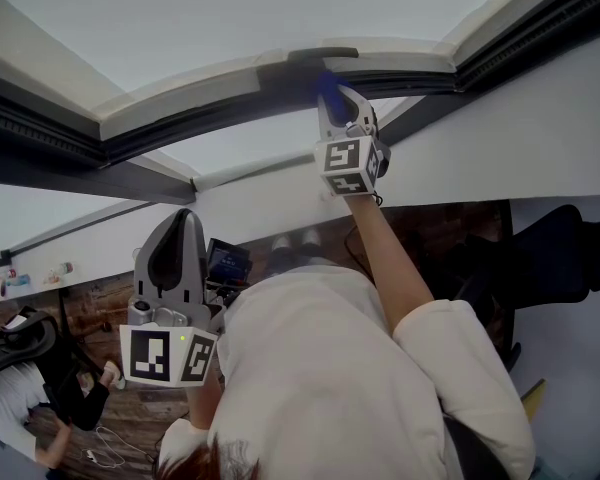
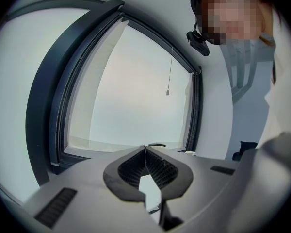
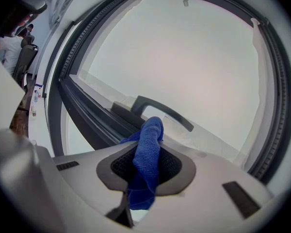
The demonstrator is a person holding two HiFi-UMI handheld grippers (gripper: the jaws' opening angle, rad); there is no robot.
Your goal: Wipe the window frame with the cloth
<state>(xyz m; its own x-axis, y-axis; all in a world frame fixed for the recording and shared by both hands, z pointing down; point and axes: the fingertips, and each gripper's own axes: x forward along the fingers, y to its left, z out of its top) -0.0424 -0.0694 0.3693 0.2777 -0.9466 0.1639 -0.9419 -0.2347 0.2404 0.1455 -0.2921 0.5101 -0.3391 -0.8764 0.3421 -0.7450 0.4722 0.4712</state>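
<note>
Pinching one cloth [image 3: 144,174], right gripper [image 3: 146,148] faces window frame [image 3: 87,115].

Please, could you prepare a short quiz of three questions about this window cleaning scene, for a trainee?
1. True or false: the left tool is shut, with nothing between its jaws.
2. What grips the blue cloth? A) the left tool B) the right tool C) a bare hand
3. Fill in: just beyond the cloth, on the window frame, sits a dark ______.
Key: 1 true; 2 B; 3 handle.
</note>
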